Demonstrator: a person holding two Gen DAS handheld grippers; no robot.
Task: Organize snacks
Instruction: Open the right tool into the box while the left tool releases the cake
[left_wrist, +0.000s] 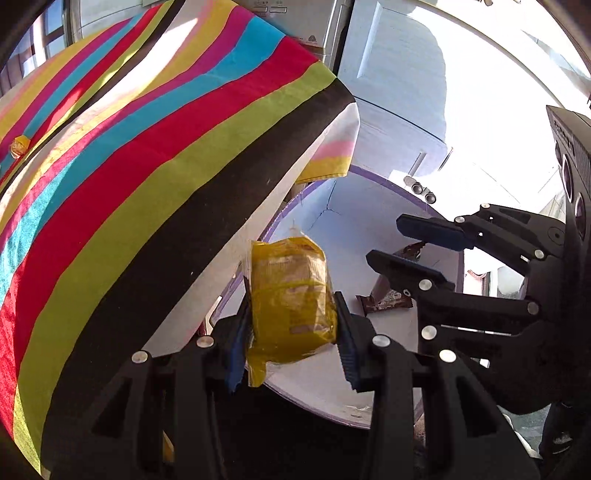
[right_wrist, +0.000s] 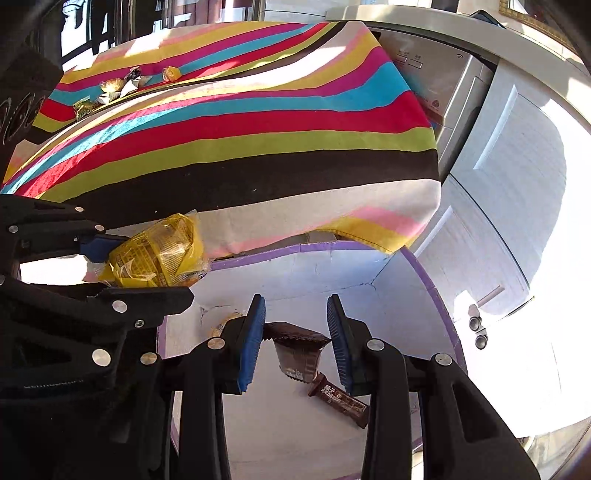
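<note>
The yellow snack packet (left_wrist: 291, 295) sits clamped between the fingers of the left gripper (left_wrist: 293, 325), held over the near-left edge of the white box (left_wrist: 369, 221) with the purple rim. The grip bites the soft wrapper's middle, so the packet could slip or twist out before it is fully above the box and fall outside, past the rim. The right gripper (right_wrist: 297, 341) holds a dark brown wrapper (right_wrist: 297, 349) between narrow fingers, pinched by its upper crimped end only; that thin hold could tear loose. Below it, 1 brown bar (right_wrist: 340, 400) already lies on the box floor. Both grippers crowd the same opening and could knock together. More snacks (right_wrist: 122, 86) remain on the far-left part of the striped cloth (right_wrist: 240, 122) covering the surface, whose hanging corner overlaps the box's far edge and could snag.
</note>
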